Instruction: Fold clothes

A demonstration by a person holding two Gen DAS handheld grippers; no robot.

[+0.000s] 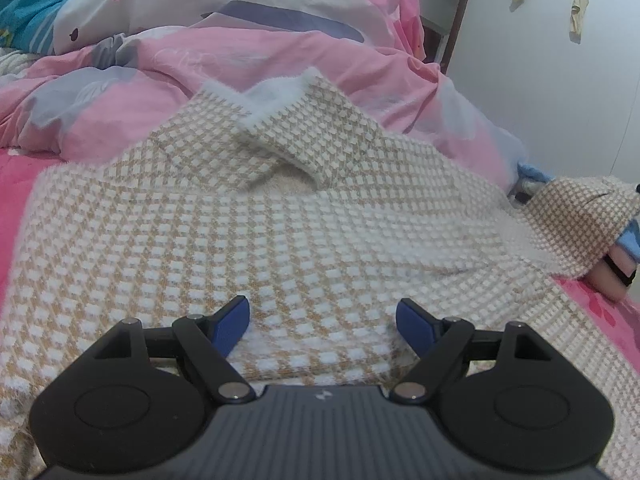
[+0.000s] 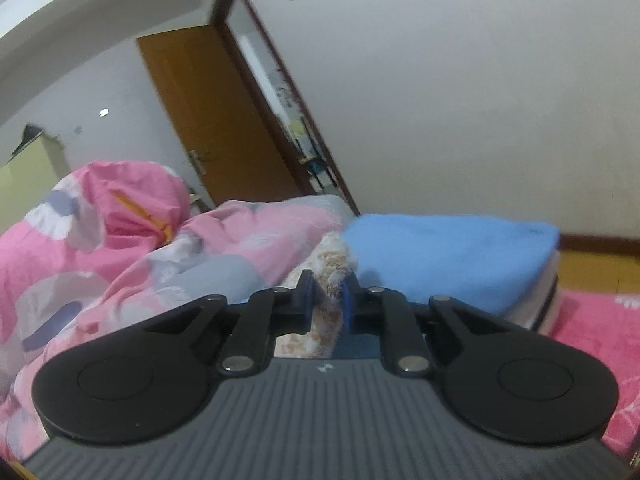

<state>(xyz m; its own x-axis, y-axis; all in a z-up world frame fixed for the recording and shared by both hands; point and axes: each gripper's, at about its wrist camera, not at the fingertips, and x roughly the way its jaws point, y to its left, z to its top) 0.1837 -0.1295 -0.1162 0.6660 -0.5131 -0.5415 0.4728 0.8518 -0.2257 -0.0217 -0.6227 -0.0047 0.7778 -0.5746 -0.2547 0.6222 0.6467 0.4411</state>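
A fuzzy tan-and-white checked sweater [image 1: 256,216] lies spread on the bed in the left wrist view, collar at the far end and one sleeve folded across the chest. My left gripper [image 1: 322,322] hovers open over its near hem, blue pads wide apart with nothing clamped. At the right edge of that view the other sleeve [image 1: 580,220] is lifted off the bed. In the right wrist view my right gripper [image 2: 329,294] is shut on a bunch of that tan-and-white sleeve fabric [image 2: 332,264], which sticks out between the pads.
A rumpled pink, white and grey duvet [image 1: 224,56] is piled behind the sweater. A stack of folded clothes topped by a blue towel [image 2: 452,256] sits right of the right gripper. Pink bedsheet [image 2: 592,320], white wall and a brown door [image 2: 208,120] lie beyond.
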